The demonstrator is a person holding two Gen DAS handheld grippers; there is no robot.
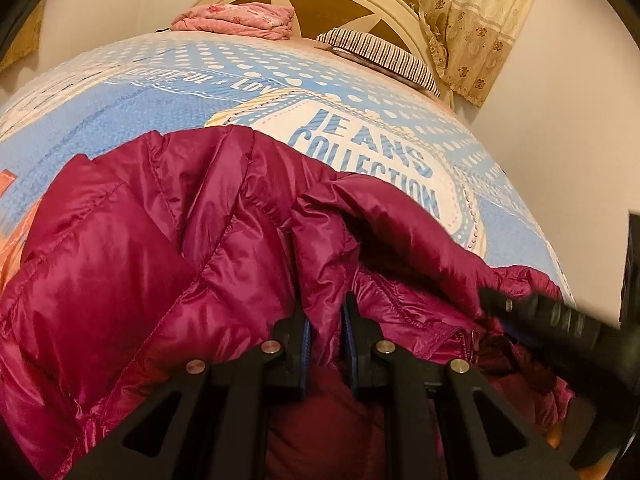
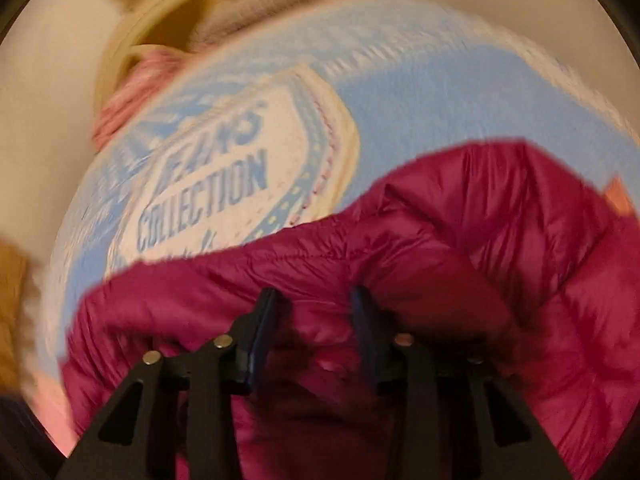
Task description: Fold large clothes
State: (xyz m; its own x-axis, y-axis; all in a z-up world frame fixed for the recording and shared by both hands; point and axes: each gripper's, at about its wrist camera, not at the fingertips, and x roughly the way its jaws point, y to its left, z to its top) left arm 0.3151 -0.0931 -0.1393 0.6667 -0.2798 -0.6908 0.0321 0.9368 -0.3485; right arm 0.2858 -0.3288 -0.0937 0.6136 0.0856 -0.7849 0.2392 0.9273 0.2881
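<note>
Left wrist: bedspread [image 1: 120, 96] reads "JEANS COLLECTION"

One jacket [image 1: 168, 248], one pillow [image 1: 380, 56], two grippers [image 1: 326, 312].

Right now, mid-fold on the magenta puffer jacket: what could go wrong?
1. The left gripper pinches only a thin fold of the slick jacket; it may slip out.
2. The right gripper has jacket between open fingers, view blurred; closing could miss the edge.
3. The grippers sit close together and could collide.
</note>
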